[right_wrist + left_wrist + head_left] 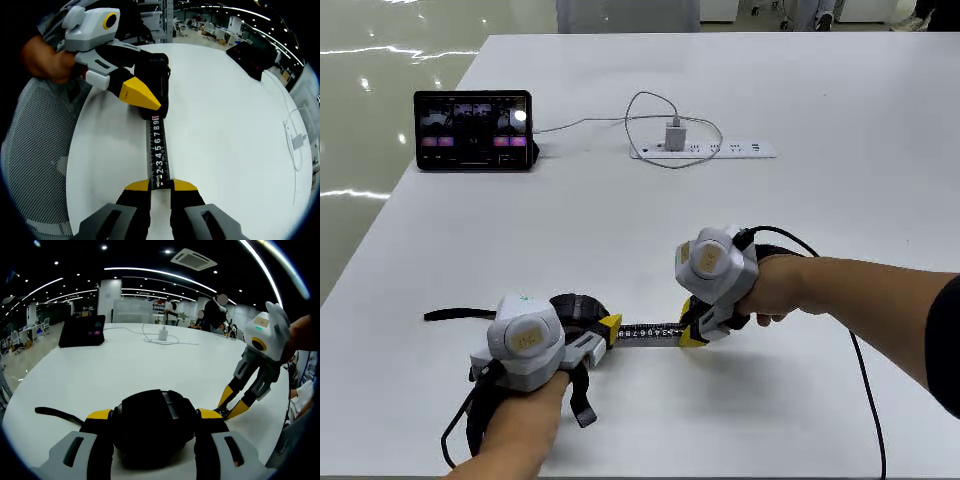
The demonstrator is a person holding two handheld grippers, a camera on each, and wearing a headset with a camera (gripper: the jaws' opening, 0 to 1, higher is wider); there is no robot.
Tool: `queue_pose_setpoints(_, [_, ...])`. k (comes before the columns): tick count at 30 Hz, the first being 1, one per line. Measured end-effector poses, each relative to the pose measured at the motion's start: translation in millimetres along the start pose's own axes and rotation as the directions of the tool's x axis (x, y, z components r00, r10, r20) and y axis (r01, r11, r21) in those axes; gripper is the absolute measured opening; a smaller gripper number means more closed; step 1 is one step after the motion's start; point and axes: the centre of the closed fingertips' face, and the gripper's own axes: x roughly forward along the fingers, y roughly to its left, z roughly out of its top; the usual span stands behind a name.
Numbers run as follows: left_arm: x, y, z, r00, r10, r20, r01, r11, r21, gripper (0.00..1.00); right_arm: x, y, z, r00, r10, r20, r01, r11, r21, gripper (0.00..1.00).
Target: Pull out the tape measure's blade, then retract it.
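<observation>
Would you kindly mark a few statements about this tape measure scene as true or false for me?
1. The left tool holds the black tape measure case. True.
2. The right tool is shut on the end of the blade. True.
3. The blade is fully inside the case. False: a short numbered stretch spans from the case to the right tool.
4. The tablet has a dark screen. False: it is lit.

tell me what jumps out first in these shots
The left hand-held gripper clamps a black tape measure on the white table. Its blade runs a short way to the right hand-held gripper, which pinches its tip. A lit tablet sits at the table's far left.
</observation>
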Motion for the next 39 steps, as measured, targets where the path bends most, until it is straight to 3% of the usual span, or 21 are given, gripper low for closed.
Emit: queue_pose_setpoints(39, [-0.9,0.2,0.5,0.9999,-0.013,0.002,0.013,1.0,-0.017,0.61,9.5,-0.8,19.0,0.9993,0.009,0.038,-0.01,1.0,0.026,0.11])
